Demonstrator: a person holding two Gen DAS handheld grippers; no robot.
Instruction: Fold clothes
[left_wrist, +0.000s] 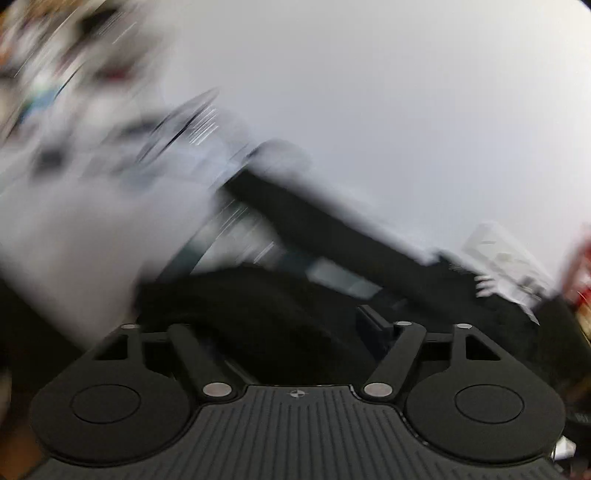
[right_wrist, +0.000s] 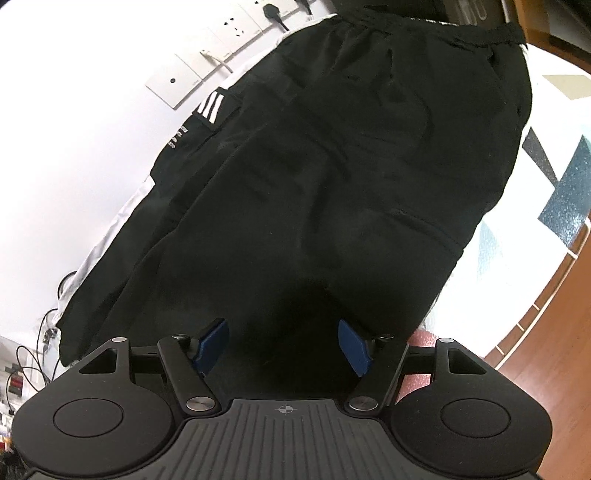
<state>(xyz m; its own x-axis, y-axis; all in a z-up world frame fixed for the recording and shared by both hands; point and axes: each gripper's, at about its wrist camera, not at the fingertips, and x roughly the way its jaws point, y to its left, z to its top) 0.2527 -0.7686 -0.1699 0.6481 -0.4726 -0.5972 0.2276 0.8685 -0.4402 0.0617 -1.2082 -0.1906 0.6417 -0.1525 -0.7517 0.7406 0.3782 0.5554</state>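
Garment: black shorts (right_wrist: 332, 166) lie spread flat on the bed, with the elastic waistband at the far end and the leg hems toward the right gripper.
Garment detail: white stripes and a small line of white lettering sit on the side of the shorts that runs along the wall edge of the bed.
Bed surface: a light cover with grey, teal and beige geometric patches (right_wrist: 565, 173) carries the shorts; the bare part shows along the edge of the bed by the wooden floor.
Right gripper (right_wrist: 282, 347): it points down at the near hem; its blue pads (right_wrist: 212, 345) stand apart with dark cloth between them, and neither pad visibly presses on the fabric.
Left gripper (left_wrist: 295, 332): its linkage arms are spread, but the fingertips are lost against dark cloth and heavy blur, so I cannot tell whether they grip anything.
Left view: black fabric (left_wrist: 332, 236) crosses the picture in a slanted band below a plain white wall; everything else is smeared.
Wall: white socket plates (right_wrist: 207, 62) with plugs sit on the wall just beyond the striped side of the shorts.
Floor: reddish wood (right_wrist: 554, 332) shows beyond the bed's outer edge.
Cables: thin dark wires (right_wrist: 40, 332) trail near the corner of the bed by the wall.
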